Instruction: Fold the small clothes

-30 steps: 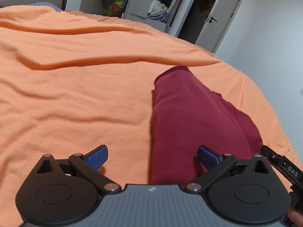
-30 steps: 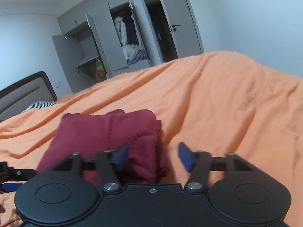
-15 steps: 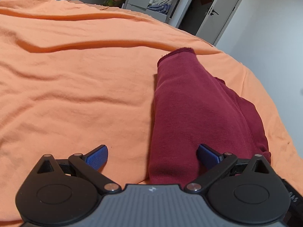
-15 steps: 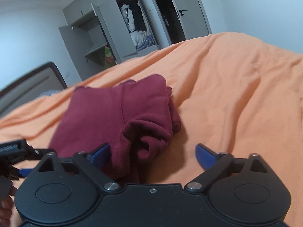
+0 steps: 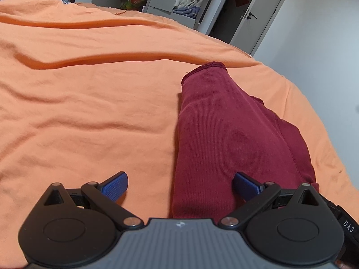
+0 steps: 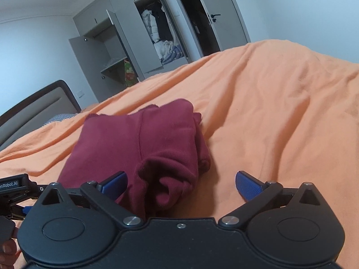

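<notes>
Left gripper: jaws spread wide, holding nothing. The blue right-hand pad sits over the near end of the folded maroon garment; whether it touches the fabric cannot be told. The left-hand pad hangs over bare orange bedsheet.

Right gripper: jaws likewise spread wide, holding nothing. The left-hand pad lies against or just above the garment's near edge, and a rumpled fold of the maroon garment bulges up between the jaws. The right-hand pad is over bare orange bedsheet.

The garment lies on the bed as a folded, elongated bundle of ribbed knit, hemmed end pointing away from the left gripper. Its far right side is bunched rather than flat. The left gripper shows at the left edge of the right wrist view, near the garment's left side.

Beyond the bed: a dark-framed headboard, an open grey wardrobe with clothes inside, and a door standing ajar.
</notes>
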A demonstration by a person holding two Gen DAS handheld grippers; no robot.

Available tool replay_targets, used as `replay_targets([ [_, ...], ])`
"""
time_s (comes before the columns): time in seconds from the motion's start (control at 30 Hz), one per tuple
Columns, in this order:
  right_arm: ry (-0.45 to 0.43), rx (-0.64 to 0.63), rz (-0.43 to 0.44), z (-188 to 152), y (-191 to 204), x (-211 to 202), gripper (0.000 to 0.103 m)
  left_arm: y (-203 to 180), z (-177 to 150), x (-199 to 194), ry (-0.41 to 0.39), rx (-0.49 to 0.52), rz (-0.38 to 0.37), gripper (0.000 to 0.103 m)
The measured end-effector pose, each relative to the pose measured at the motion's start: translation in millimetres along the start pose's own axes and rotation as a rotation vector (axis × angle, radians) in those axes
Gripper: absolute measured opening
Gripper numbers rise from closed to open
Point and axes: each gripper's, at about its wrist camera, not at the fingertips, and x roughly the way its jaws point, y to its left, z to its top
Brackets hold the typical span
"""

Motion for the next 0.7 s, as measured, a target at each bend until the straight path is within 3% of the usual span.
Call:
replay_targets([
  [0.23, -0.03, -0.014, 0.03, 25, -5, 15, 0.102, 1, 18, 11, -0.002, -0.021, -0.038, 0.103],
  [0.4, 0.01, 0.014, 0.11, 41, -12, 42, 0.102, -2, 36, 32, 0.01, 0.002, -0.06, 0.103],
  [0.57, 0.071, 0.095, 0.13, 43, -23, 65, 0.091, 2, 45, 46, 0.035, -0.024, -0.121, 0.102],
  [0.67, 0.075, 0.099, 0.159, 41, -22, 63, 0.078, 4, 44, 47, 0.047, -0.025, -0.167, 0.087],
  [0.7, 0.084, 0.107, 0.174, 40, -21, 62, 0.075, 5, 45, 47, 0.054, -0.033, -0.188, 0.077],
])
